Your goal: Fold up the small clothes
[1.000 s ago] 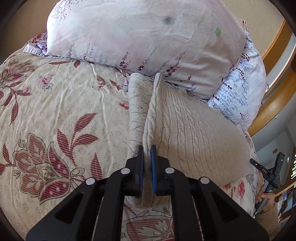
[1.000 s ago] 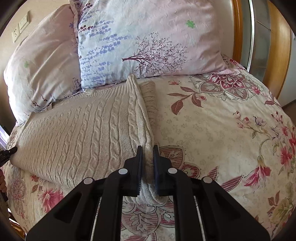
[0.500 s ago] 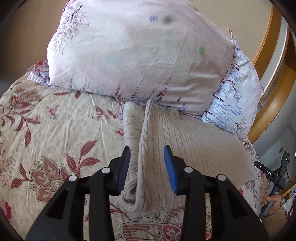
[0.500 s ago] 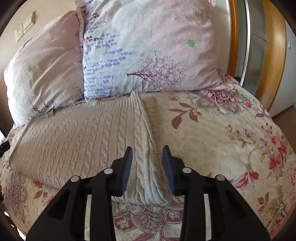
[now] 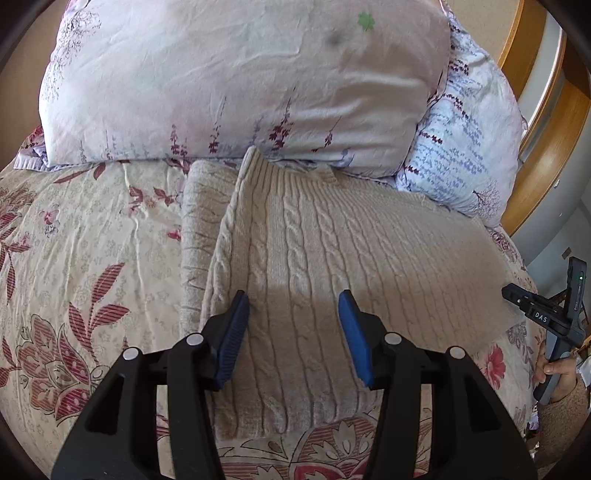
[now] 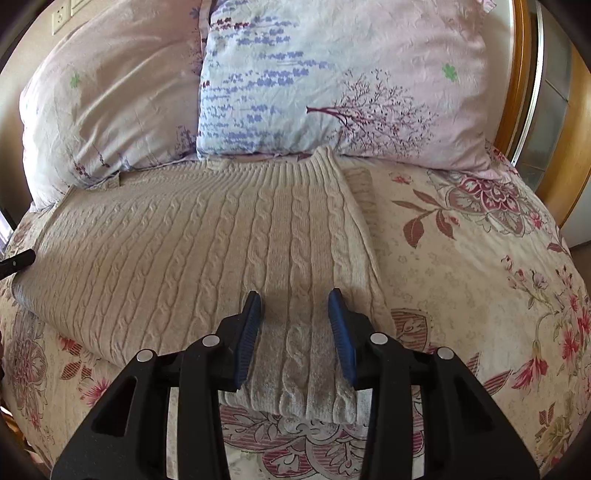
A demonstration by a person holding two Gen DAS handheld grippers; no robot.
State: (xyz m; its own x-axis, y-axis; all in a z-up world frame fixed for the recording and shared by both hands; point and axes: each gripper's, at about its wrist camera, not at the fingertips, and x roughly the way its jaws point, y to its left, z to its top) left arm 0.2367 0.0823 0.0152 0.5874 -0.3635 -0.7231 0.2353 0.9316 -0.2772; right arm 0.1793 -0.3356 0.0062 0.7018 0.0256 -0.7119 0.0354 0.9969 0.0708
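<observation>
A beige cable-knit sweater (image 5: 369,236) lies flat on the bed with both side edges folded in and its collar against the pillows. My left gripper (image 5: 293,295) hovers over the sweater's near left part. Its jaws are opening and the blue pads stand apart, clear of the knit. My right gripper (image 6: 294,294) hovers over the near right part of the sweater (image 6: 166,240). Its jaws are also opening, with only flat knit below the gap. In the left wrist view, a hand holds the right gripper's body at the far right edge.
A floral bedspread (image 5: 74,258) covers the bed around the sweater. A pale pink pillow (image 5: 240,74) and a blue-printed pillow (image 6: 332,74) lean at the head. A wooden frame (image 6: 517,74) rises behind them at the right. A wall socket (image 6: 59,18) shows at top left.
Both grippers were shut on pinched folds of the sweater's side edges. They have let go, the folds now lie flat, and both grippers have shifted inward over the knit.
</observation>
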